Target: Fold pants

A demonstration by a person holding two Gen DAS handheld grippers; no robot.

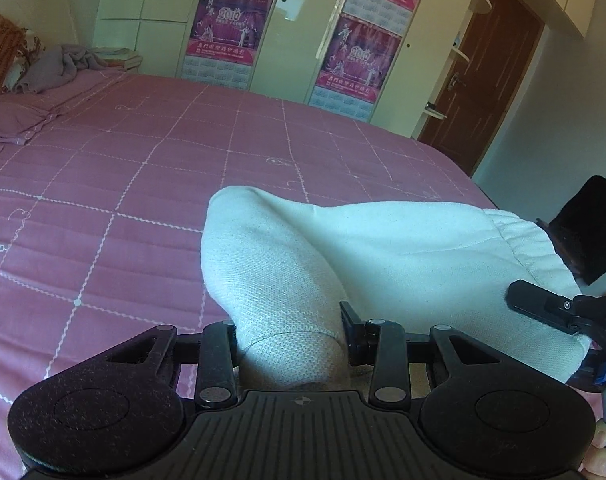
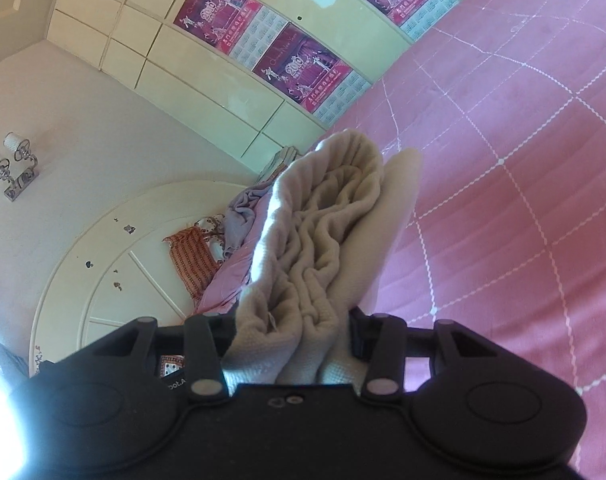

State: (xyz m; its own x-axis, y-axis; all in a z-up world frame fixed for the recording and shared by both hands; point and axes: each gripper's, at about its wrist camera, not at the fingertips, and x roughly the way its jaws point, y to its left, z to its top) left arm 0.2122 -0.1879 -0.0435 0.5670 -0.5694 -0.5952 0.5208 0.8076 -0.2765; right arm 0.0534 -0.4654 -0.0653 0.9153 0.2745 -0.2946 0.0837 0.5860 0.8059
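While both tongs, left (image 1: 291,344) and right (image 2: 291,340), clamp the pants (image 1: 343,248), soft, light knit sags; gathered edges grip best.

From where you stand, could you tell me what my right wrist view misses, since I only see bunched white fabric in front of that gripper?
Observer: The left gripper is shut on another part of the same white pants, a smoother end that looks like a leg.
Operator: Thank you. Does the garment hang free or lie on the bed?
Observer: In the left wrist view it stretches across, above the pink bedspread, towards the right gripper, whose finger clamps the elastic waistband end.
Operator: Is anything near the pants on that side?
Observer: A brown door stands past the bed's far corner, well away from the fabric.
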